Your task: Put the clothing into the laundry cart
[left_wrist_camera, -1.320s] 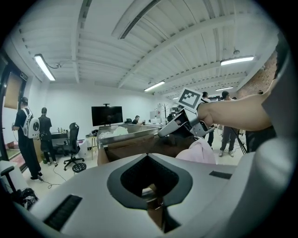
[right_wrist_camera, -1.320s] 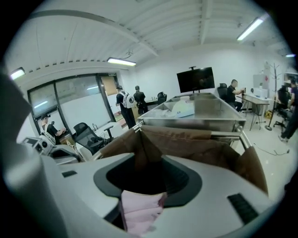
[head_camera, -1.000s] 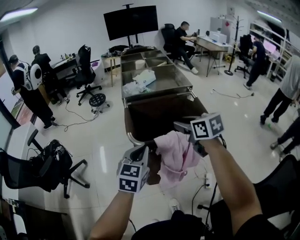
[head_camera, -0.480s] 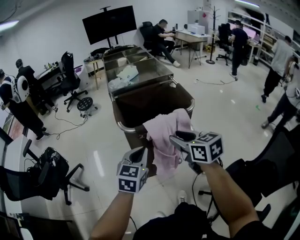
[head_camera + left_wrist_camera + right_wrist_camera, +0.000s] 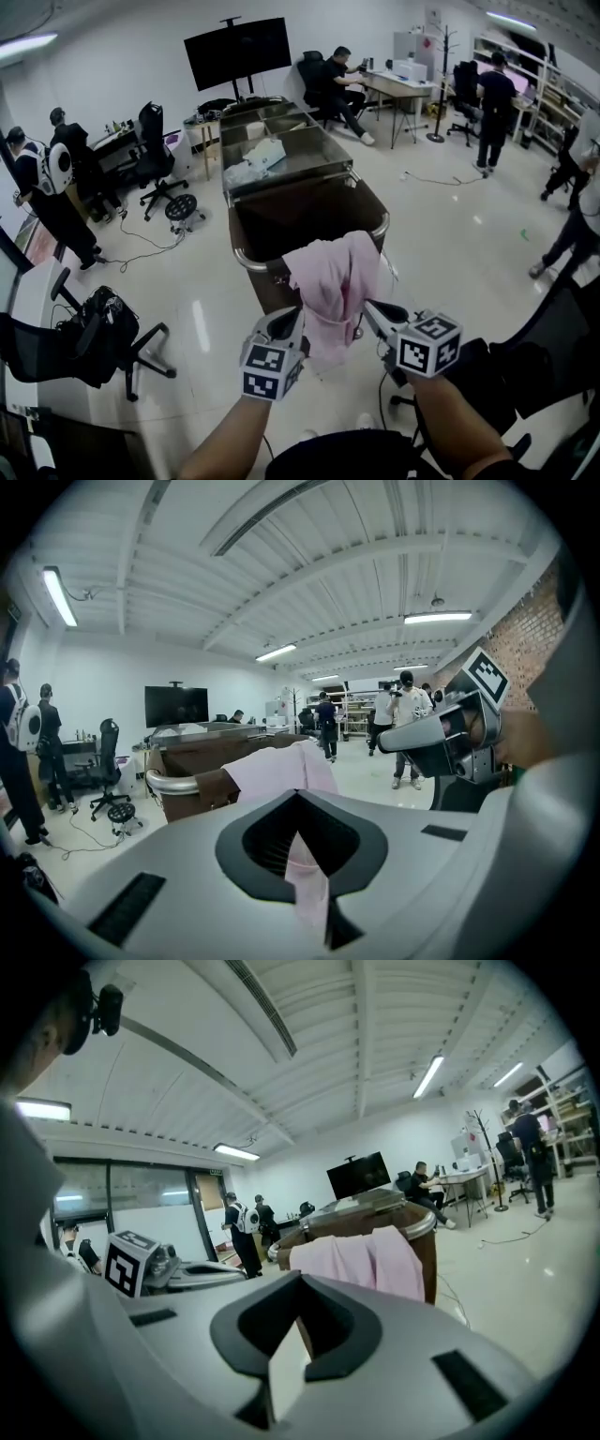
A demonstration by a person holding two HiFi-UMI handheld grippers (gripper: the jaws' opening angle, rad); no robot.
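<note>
A pink garment (image 5: 333, 281) hangs over the near rim of the brown laundry cart (image 5: 246, 258), its tail dangling outside. My left gripper (image 5: 289, 323) is below the rim at the garment's left edge, shut on it. In the left gripper view a pink strip (image 5: 305, 874) runs through the jaws of my left gripper (image 5: 300, 803) from the garment (image 5: 281, 771) draped on the cart (image 5: 173, 782). My right gripper (image 5: 375, 314) is just right of the cloth. Its jaws have just been closing; my right gripper (image 5: 298, 1302) is shut with no pink cloth between them, and the garment (image 5: 361, 1260) lies ahead.
Steel tables (image 5: 309, 159) with white items stand behind the cart. An office chair with a black bag (image 5: 94, 337) is at the left, a dark chair (image 5: 544, 366) at the right. Several people stand or sit around the room. Cables lie on the floor.
The garment went from hanging between both grippers to lying draped over the cart's near rim. My right gripper let go of it, drew back to the right and shut.
</note>
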